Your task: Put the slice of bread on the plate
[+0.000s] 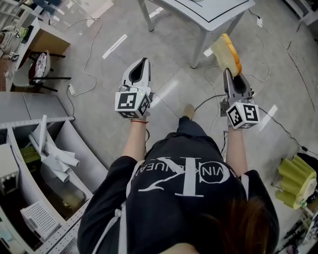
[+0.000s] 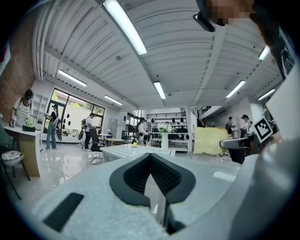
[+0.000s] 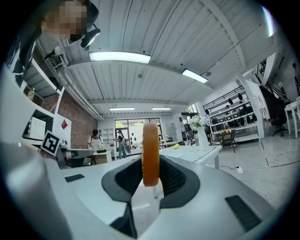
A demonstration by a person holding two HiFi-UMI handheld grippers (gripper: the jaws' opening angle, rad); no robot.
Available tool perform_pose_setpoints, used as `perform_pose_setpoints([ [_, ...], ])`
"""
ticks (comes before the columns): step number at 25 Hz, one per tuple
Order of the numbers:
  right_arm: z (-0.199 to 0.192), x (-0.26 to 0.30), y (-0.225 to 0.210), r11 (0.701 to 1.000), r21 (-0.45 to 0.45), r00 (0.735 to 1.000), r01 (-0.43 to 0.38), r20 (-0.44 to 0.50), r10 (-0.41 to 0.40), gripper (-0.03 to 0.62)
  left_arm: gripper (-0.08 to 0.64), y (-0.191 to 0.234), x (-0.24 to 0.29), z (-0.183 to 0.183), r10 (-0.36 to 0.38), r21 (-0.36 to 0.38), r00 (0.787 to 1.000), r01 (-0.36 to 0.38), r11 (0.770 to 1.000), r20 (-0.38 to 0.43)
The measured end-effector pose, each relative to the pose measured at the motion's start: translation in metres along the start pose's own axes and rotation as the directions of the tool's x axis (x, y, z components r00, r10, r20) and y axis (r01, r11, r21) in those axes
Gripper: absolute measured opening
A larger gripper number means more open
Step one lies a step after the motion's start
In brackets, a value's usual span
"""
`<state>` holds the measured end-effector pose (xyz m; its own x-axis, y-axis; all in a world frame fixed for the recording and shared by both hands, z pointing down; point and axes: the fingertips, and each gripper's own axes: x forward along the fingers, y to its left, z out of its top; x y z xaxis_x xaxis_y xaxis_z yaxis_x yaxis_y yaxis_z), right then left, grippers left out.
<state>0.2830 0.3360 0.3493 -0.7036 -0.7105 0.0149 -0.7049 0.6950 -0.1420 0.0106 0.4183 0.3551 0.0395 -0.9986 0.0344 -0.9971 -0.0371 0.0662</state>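
- Right gripper (image 1: pixel 228 73) pinches the slice of bread (image 1: pixel 226 53) on edge, upright between its jaws.
- Bread is in the air over the floor, near the white bench (image 1: pixel 213 15).
- Left gripper (image 1: pixel 143 62): jaws pressed together, holding nothing.

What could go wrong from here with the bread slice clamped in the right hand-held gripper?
1. The right hand-held gripper pinches the bread slice by one edge only. Most of it sticks out past the jaws above the floor, so it may tear or slip out.
2. A black cable lies by the person's foot, short of the white table, so it is a trip risk.
3. No plate shows in any view, so the set-down spot is unconfirmed.
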Motion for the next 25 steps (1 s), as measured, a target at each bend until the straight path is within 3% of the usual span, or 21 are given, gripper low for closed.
perform_pose_setpoints([
  [13, 0.009, 0.098, -0.052, 0.997, -0.022, 0.997, -0.069, -0.036, 0.069, 0.094, 0.009, 0.022, 0.116, 0.008, 0.043, -0.033, 0.999, -0.042, 0.999, 0.014],
  [25, 0.006, 0.142, -0.077, 0.996, 0.006, 0.995, -0.086, -0.052, 0.086, 0.094, 0.009, 0.030, 0.163, 0.007, 0.024, -0.026, 0.999, -0.023, 0.999, 0.032],
])
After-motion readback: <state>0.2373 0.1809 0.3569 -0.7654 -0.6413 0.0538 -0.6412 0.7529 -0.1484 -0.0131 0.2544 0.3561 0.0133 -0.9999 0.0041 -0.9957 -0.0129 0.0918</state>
